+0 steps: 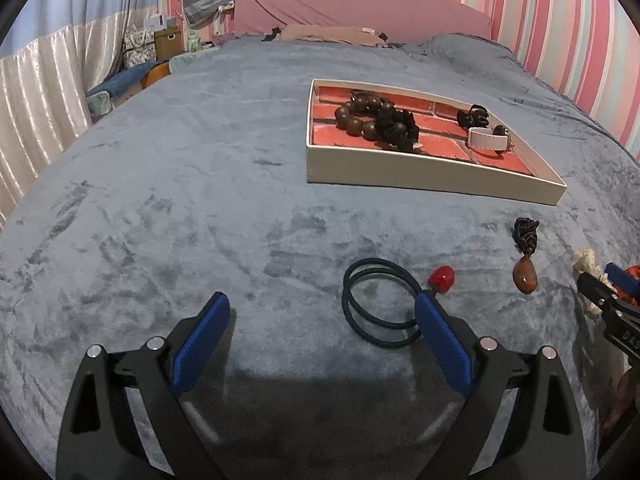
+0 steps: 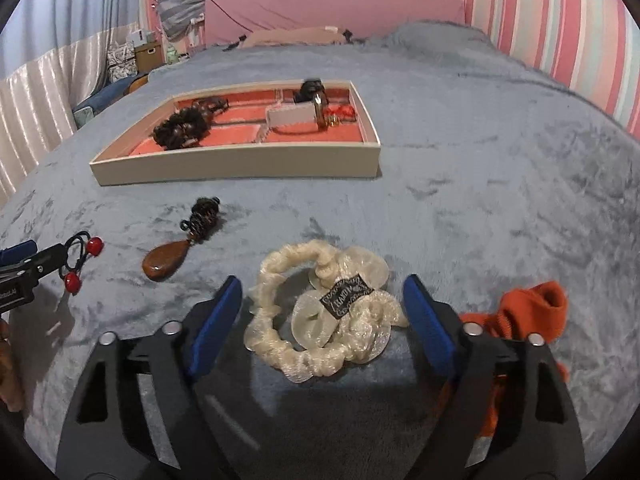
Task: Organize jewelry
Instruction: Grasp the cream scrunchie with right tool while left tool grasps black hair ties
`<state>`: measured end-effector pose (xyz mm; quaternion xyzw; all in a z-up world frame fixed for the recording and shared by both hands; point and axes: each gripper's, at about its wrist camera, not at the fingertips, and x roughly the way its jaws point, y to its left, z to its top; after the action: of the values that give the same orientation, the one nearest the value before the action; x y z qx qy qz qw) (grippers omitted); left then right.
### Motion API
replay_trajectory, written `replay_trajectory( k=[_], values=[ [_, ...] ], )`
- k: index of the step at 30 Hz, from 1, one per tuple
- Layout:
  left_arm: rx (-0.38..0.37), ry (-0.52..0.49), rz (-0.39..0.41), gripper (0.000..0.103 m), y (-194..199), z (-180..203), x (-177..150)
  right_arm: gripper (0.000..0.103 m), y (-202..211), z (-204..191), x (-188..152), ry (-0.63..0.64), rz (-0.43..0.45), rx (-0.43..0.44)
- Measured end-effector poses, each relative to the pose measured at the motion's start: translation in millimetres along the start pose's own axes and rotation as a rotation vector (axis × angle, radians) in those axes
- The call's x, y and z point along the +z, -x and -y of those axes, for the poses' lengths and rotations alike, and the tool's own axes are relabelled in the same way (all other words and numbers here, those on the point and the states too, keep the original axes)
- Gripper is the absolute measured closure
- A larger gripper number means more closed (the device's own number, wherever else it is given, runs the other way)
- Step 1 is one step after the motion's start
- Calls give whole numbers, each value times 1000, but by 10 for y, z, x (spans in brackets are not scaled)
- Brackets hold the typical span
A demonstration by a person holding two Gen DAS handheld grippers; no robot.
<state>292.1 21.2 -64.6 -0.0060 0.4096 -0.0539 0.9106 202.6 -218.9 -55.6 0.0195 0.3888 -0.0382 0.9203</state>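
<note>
The right tongs (image 2: 322, 296) are open wide and sit around the cream scrunchie (image 2: 320, 320) on the blue bed (image 2: 480, 208). The blue pads are on each side of it but do not press it yet, so nothing is held. To do this step well, I think the tongs should go a bit lower, then squeeze softly on the puffy middle, so the scrunchie does not slip or drag the blanket up. A small black tag on the scrunchie has white writing, but it is too blurry to read. The left tongs (image 1: 322, 314) are open wide too and hold nothing. One pad is right next to the black hair tie with red beads (image 1: 380, 308), maybe touching it; I cannot tell. The brown stone pendant (image 2: 164, 264) lies nearby on the bed. The jewelry tray (image 2: 240, 166) with the orange lining sits farther up the bed, with dark beads and a white strap inside. An orange cloth (image 2: 536, 312) lies beside the right tongs.
</note>
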Motion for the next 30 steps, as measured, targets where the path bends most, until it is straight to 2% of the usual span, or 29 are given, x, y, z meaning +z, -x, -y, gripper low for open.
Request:
replay_trajectory(
  k=[2,7,9,19,22,23,30],
  values=[
    [-15,-5,-17,13,-47,6,4,33,-48,9,-16,-4,-18,-1],
    [-26,-21,-36,30,-133,49,33,43,-73,30,-33,-10,-25,15],
    [-31,-26,-36,44,-145,53,43,47,-75,36,-36,-12,-25,22],
    [-43,-63,-30,76,-214,106,112,58,-80,40,-31,-14,-35,60],
    [-45,-49,-26,89,-214,77,125,63,-79,42,-28,-18,-35,74],
    [-57,-46,-27,98,-211,72,128,64,-79,41,-25,-18,-36,77],
    [-48,-99,18,99,-80,172,93,77,-56,51,-5,-24,-36,103]
  ],
)
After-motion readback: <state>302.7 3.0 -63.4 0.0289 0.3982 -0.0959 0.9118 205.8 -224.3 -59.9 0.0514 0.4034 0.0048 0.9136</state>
